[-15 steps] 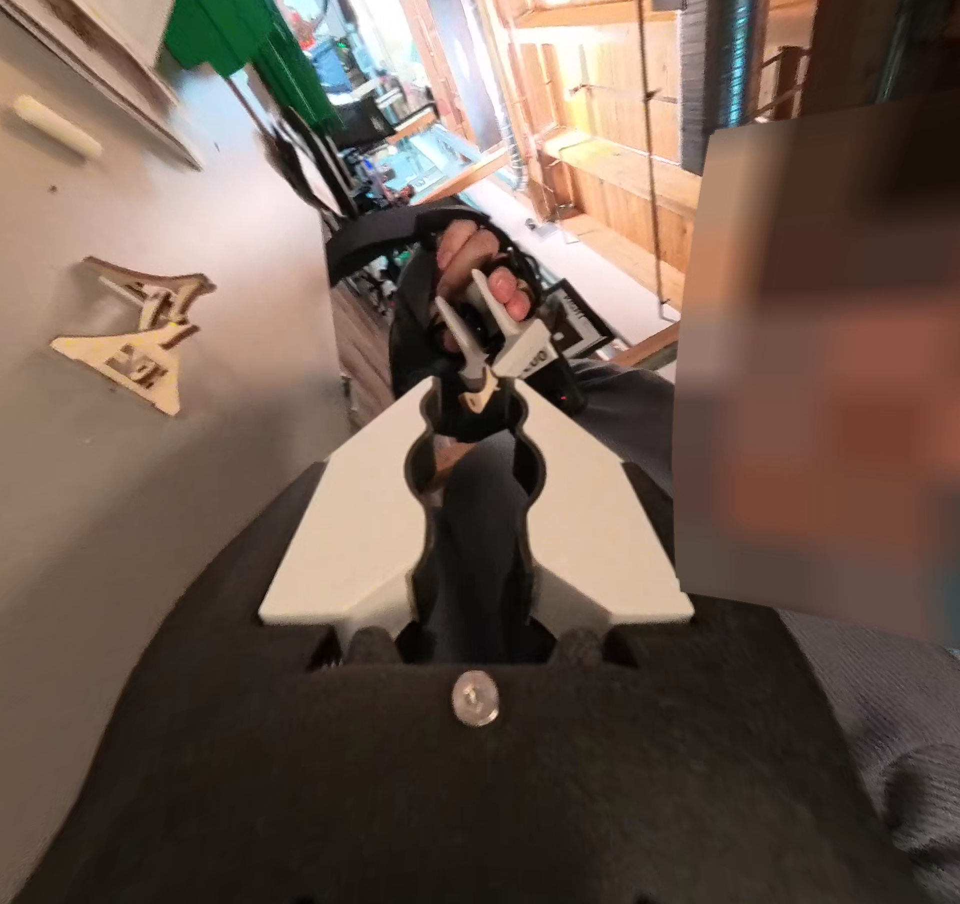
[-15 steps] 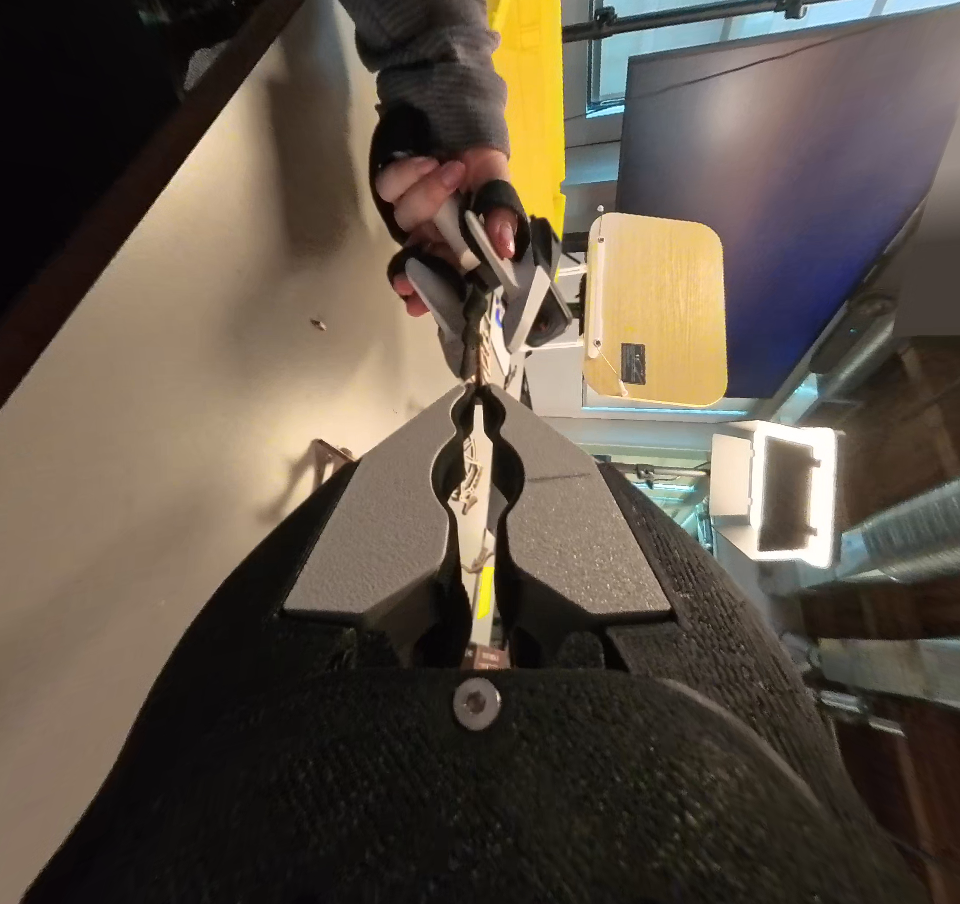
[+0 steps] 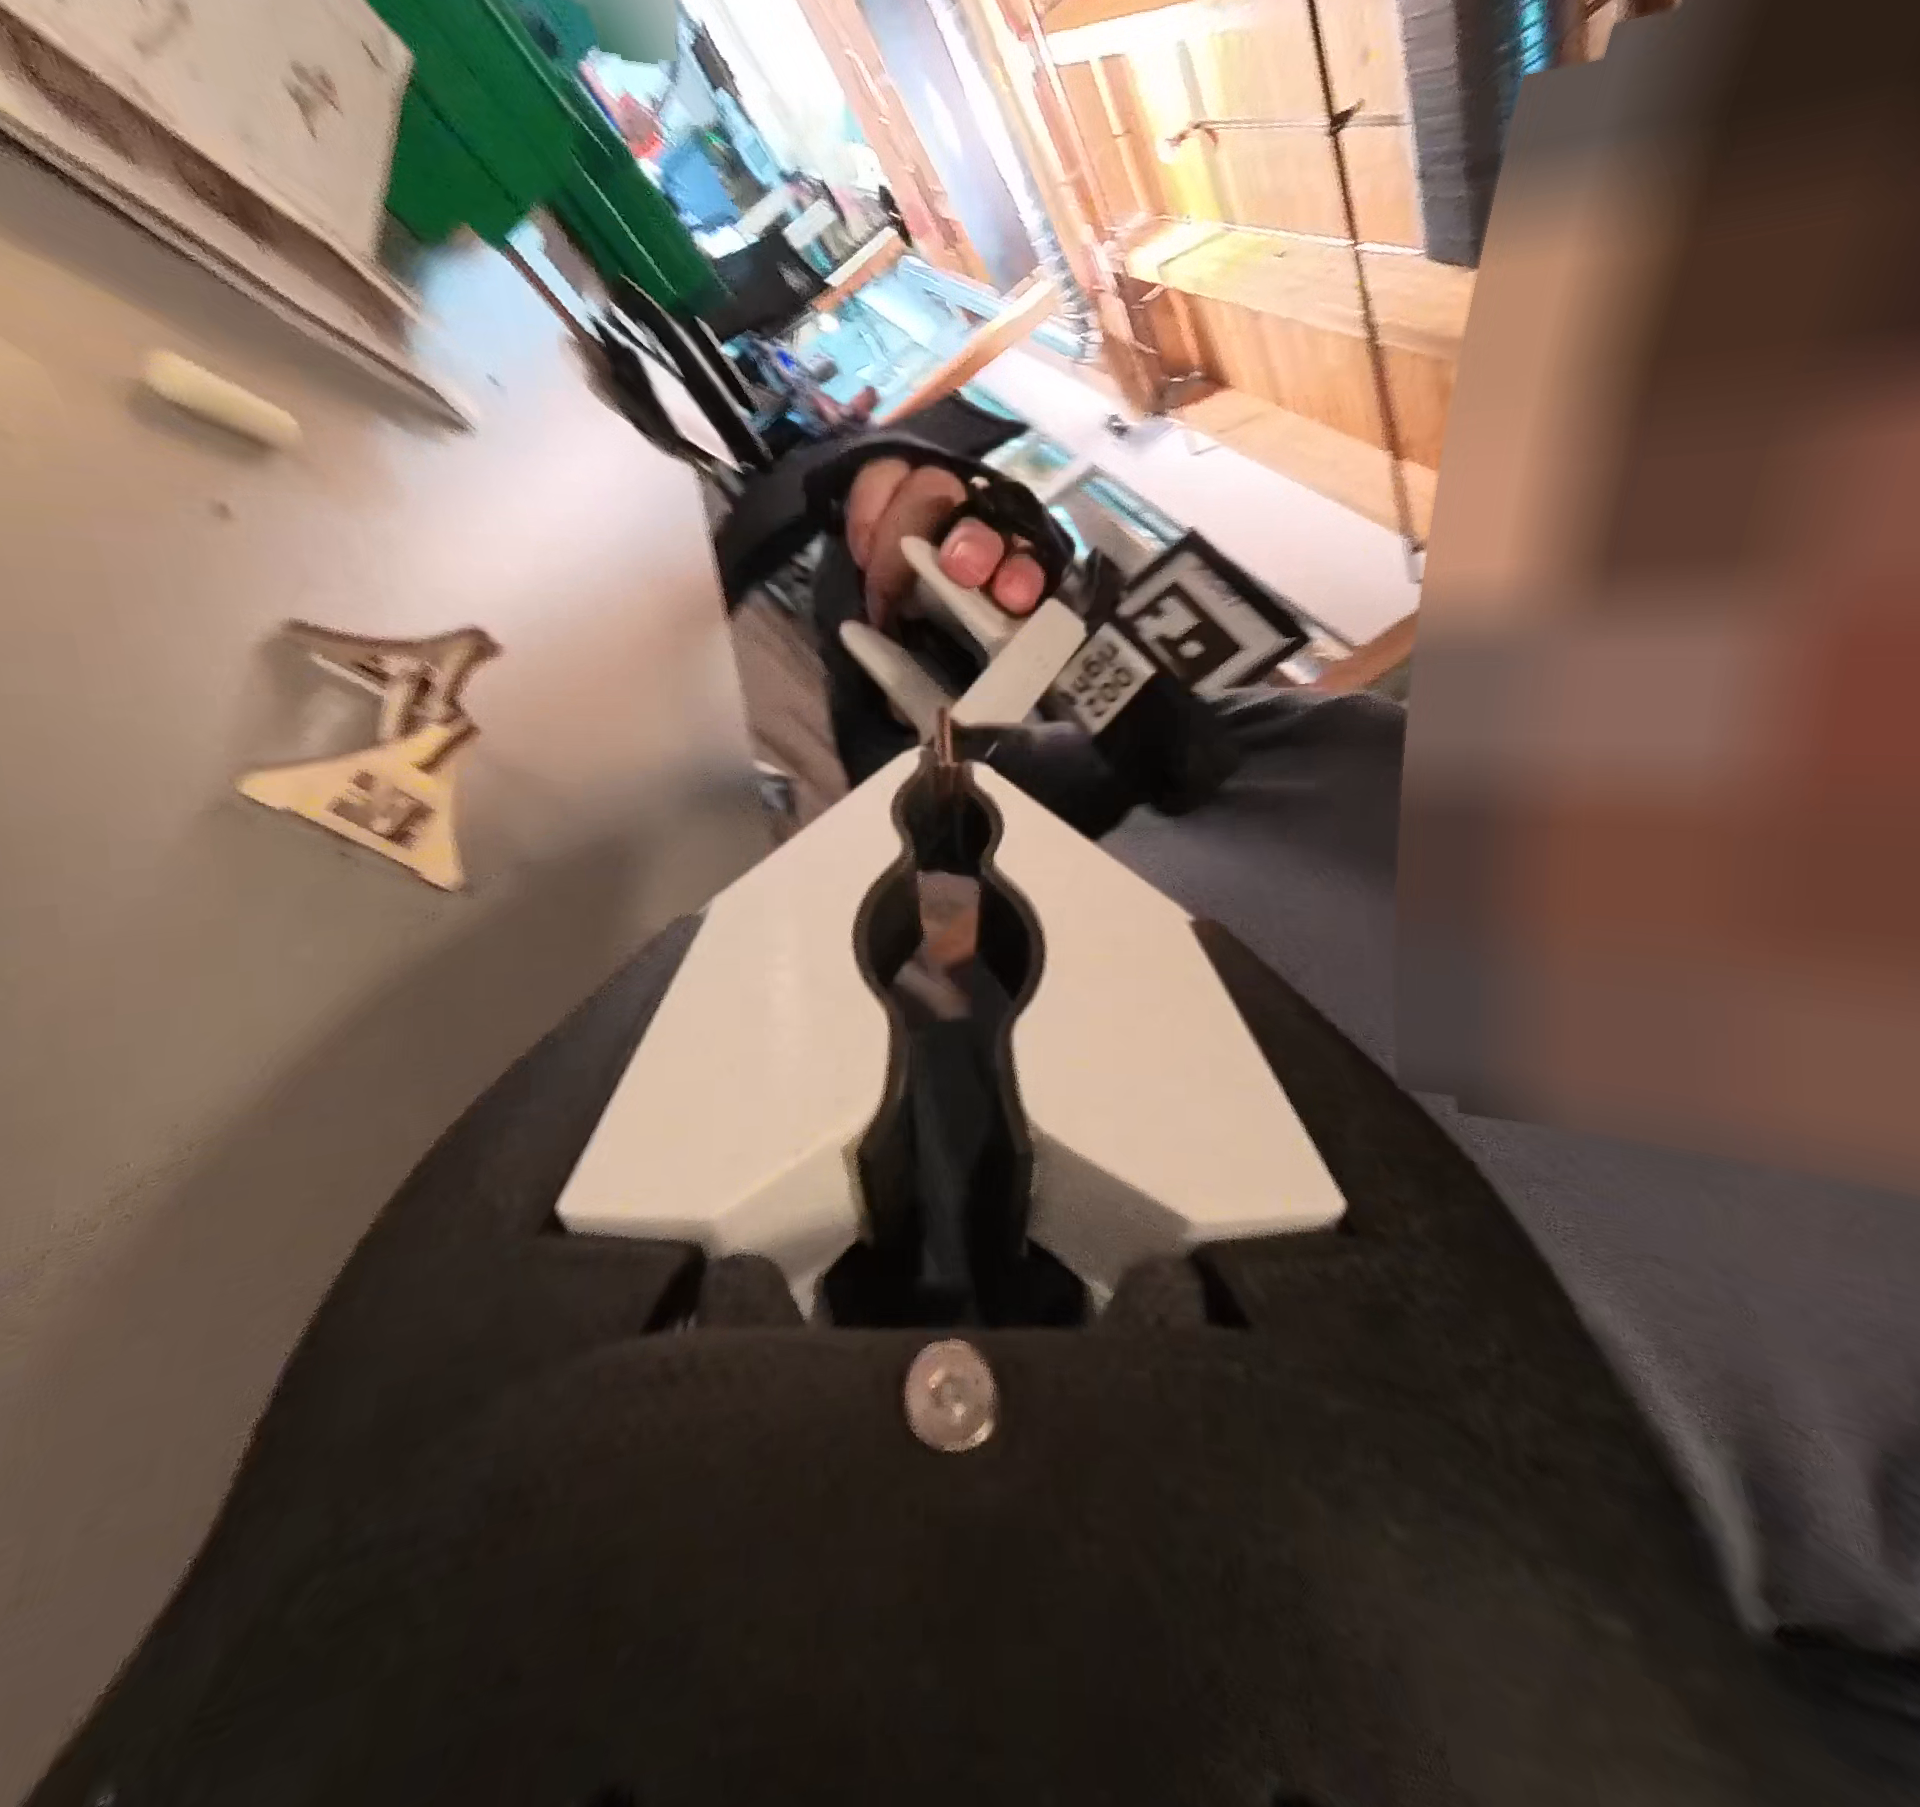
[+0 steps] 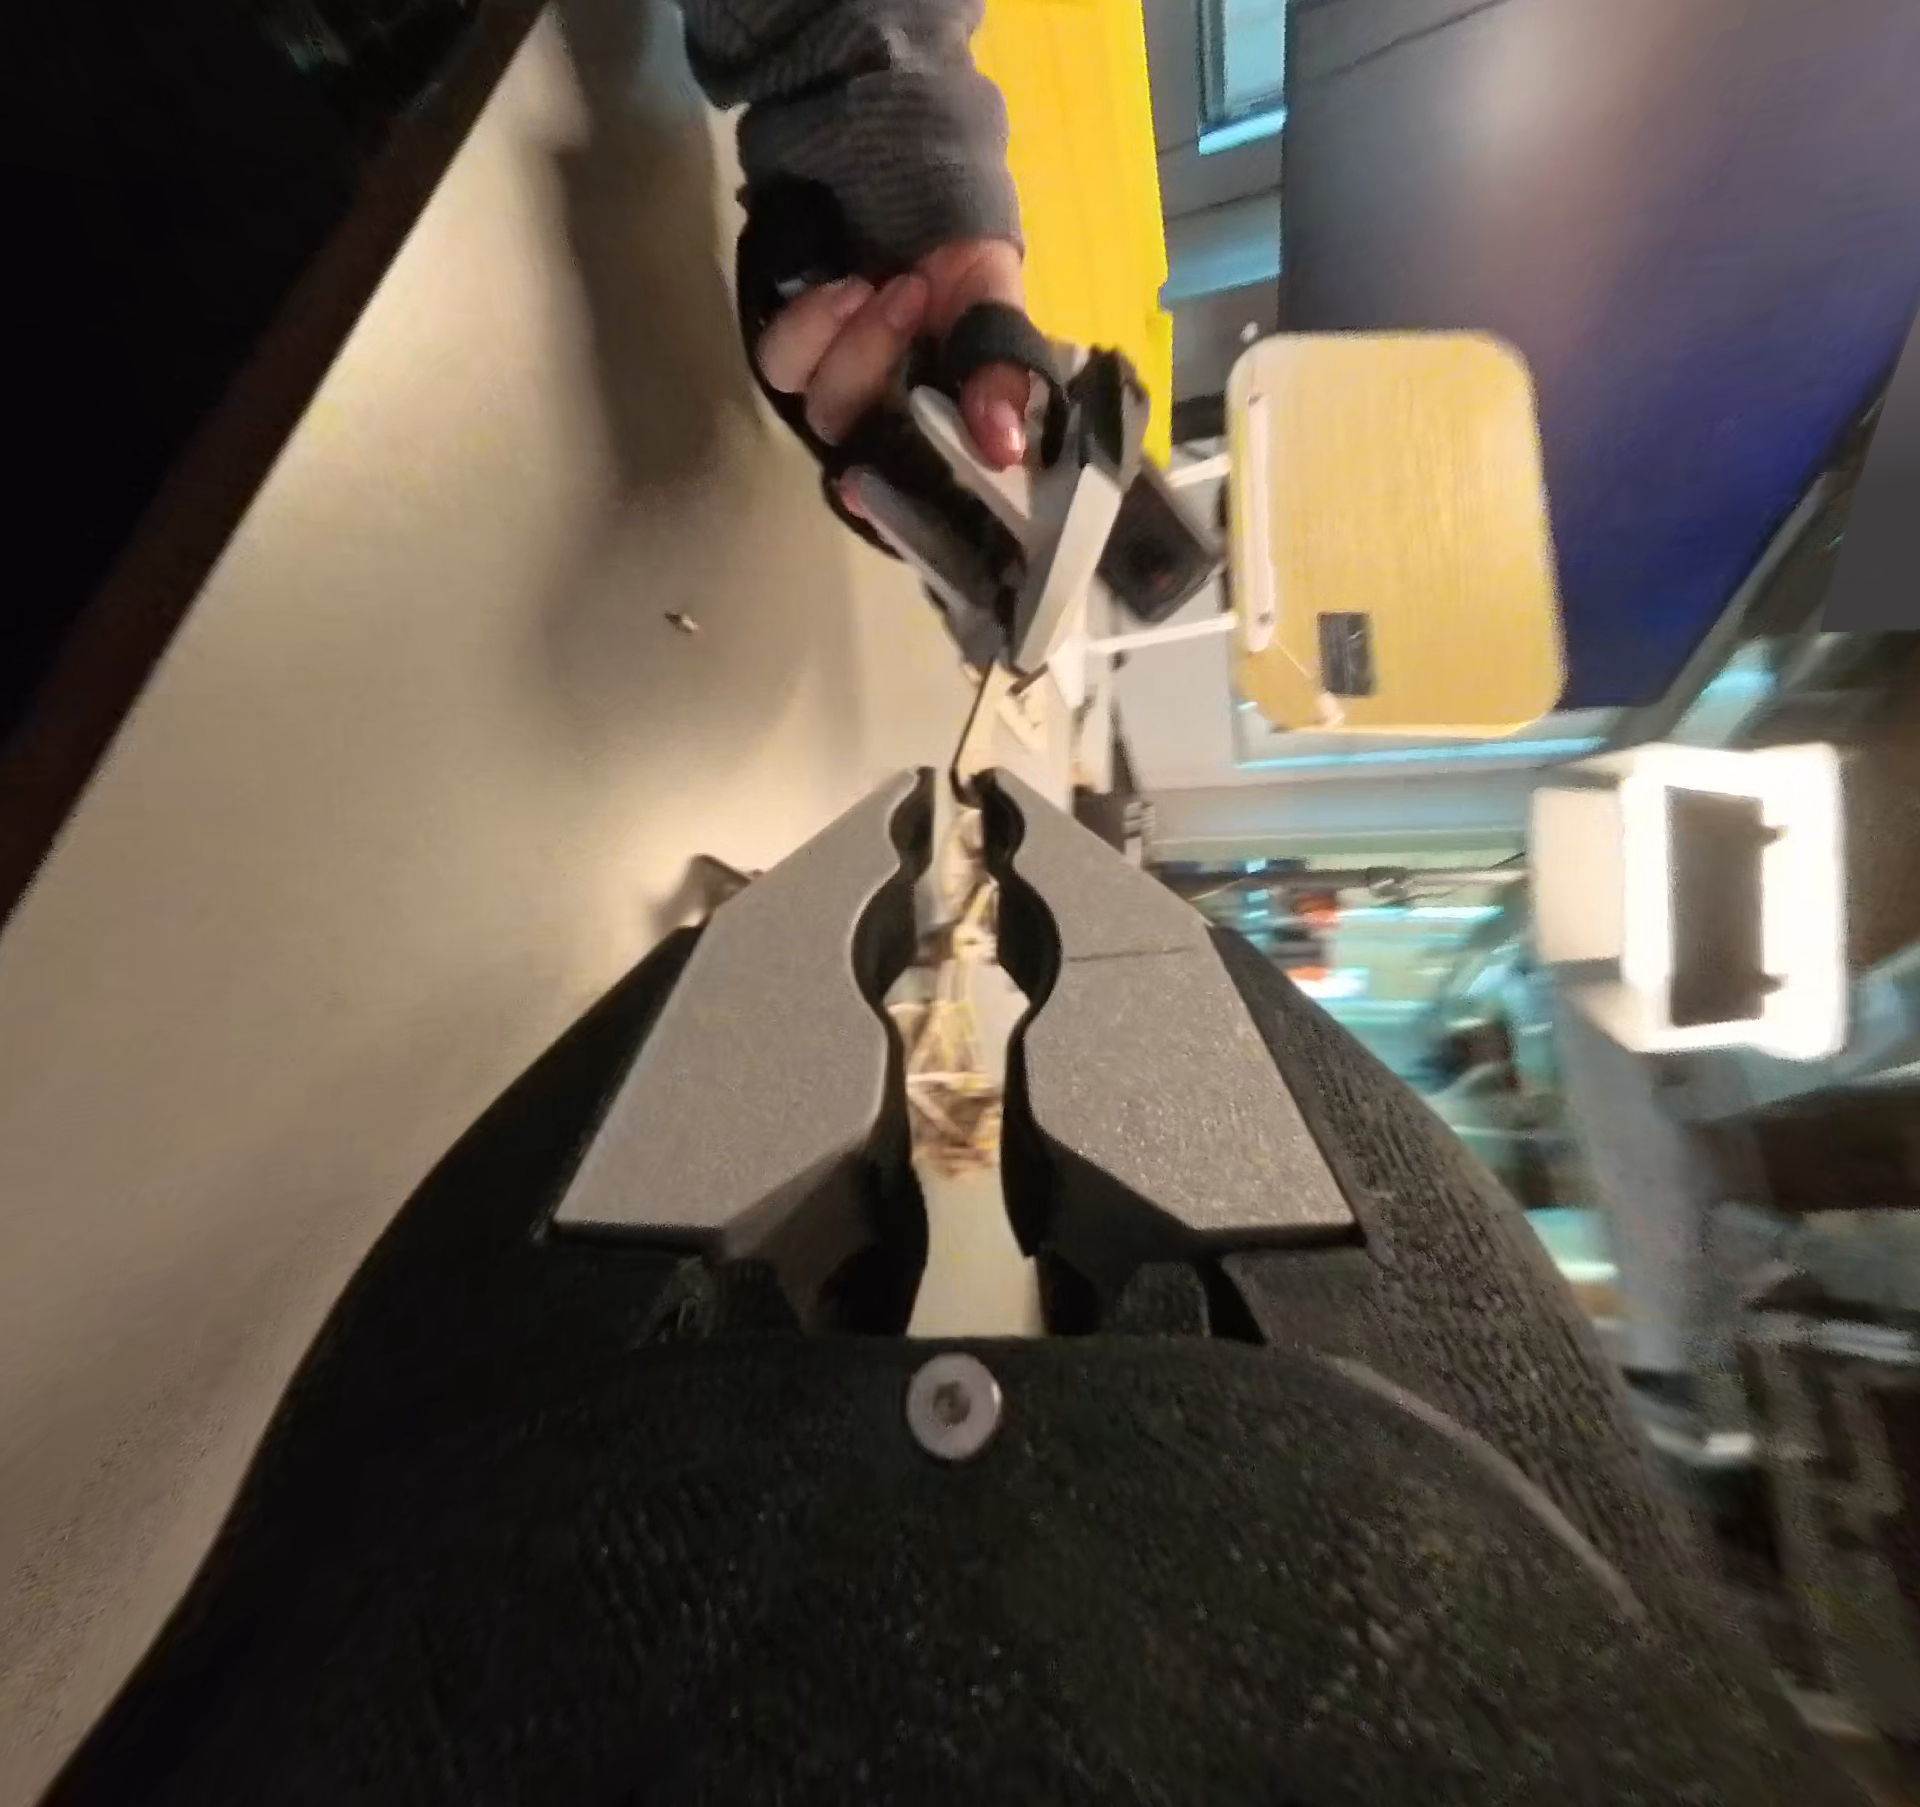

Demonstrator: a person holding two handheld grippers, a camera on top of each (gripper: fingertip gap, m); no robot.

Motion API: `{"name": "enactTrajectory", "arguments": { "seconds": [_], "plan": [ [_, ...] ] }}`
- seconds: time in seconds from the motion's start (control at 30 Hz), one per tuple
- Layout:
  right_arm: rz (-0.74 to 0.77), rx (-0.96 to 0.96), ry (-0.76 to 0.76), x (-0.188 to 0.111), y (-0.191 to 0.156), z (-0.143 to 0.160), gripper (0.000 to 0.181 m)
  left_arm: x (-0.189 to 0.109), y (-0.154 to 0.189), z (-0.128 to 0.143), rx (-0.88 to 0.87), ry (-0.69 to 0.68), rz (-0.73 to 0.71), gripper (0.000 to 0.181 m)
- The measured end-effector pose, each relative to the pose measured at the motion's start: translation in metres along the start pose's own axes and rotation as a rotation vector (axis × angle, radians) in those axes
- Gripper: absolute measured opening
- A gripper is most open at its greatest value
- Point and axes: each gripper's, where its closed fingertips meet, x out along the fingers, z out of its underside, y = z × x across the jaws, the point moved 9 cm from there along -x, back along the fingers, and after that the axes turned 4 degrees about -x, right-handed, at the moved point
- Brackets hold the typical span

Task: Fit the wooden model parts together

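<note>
In the left wrist view my left gripper point(image 3: 942, 775), with white fingers, is shut on a thin wooden part point(image 3: 943, 751) seen edge on. The right gripper point(image 3: 938, 713) faces it tip to tip, just beyond. In the right wrist view my right gripper point(image 4: 954, 783), with dark grey fingers, is shut on a slotted wooden model part point(image 4: 951, 1061) that runs back between its fingers. The left gripper point(image 4: 1003, 658) hangs just past it, and the thin dark-looking part point(image 4: 964, 729) in it reaches down to my right fingertips. Both grippers are held up off the table.
Flat wooden model pieces point(image 3: 379, 749) lie on the pale table point(image 3: 156, 926), near a stack of wooden sheets point(image 3: 208, 126) and a white stick point(image 3: 218, 396). The right wrist view shows a small scrap point(image 4: 681, 622) on the table, a yellow object point(image 4: 1070, 95) and a wooden panel point(image 4: 1392, 531).
My left jaws have narrowed onto the thin part. The two grippers have drawn slightly apart, tip to tip. Both views are now blurred with motion.
</note>
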Motion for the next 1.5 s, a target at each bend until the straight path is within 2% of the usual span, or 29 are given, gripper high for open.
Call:
{"name": "enactTrajectory", "arguments": {
  "seconds": [0.1,0.23,0.3,0.43,0.63,0.7,0.9,1.1,1.5],
  "plan": [
    [-0.062,0.294,0.028,-0.002,0.000,0.026,0.024,-0.008,0.002,-0.006,0.204,0.020,-0.182,0.002],
    [-0.242,0.726,0.061,0.001,-0.008,0.073,0.043,-0.014,0.006,-0.008,0.600,-0.085,-0.454,0.003],
    [-0.295,0.835,0.099,0.003,-0.010,0.090,0.051,-0.014,0.005,-0.007,0.759,-0.157,-0.536,0.002],
    [-0.389,0.897,0.190,0.013,-0.010,0.113,0.051,-0.010,0.000,-0.004,0.942,-0.248,-0.566,0.003],
    [-0.627,1.002,0.202,0.040,-0.017,0.131,0.068,-0.009,-0.011,-0.002,1.003,-0.313,-0.601,0.003],
    [-0.645,1.005,0.192,0.045,-0.017,0.131,0.068,-0.009,-0.011,-0.002,1.043,-0.314,-0.606,0.003],
    [-0.627,0.991,0.181,0.046,-0.017,0.131,0.047,-0.005,-0.017,-0.001,1.043,-0.391,-0.637,0.003],
    [-0.670,0.963,0.113,0.052,-0.023,0.129,0.037,-0.005,-0.018,-0.004,1.023,-0.383,-0.638,0.003],
    [-0.692,0.959,0.086,0.056,-0.025,0.127,0.021,0.000,-0.023,-0.007,1.030,-0.409,-0.624,0.003]
  ]
}}
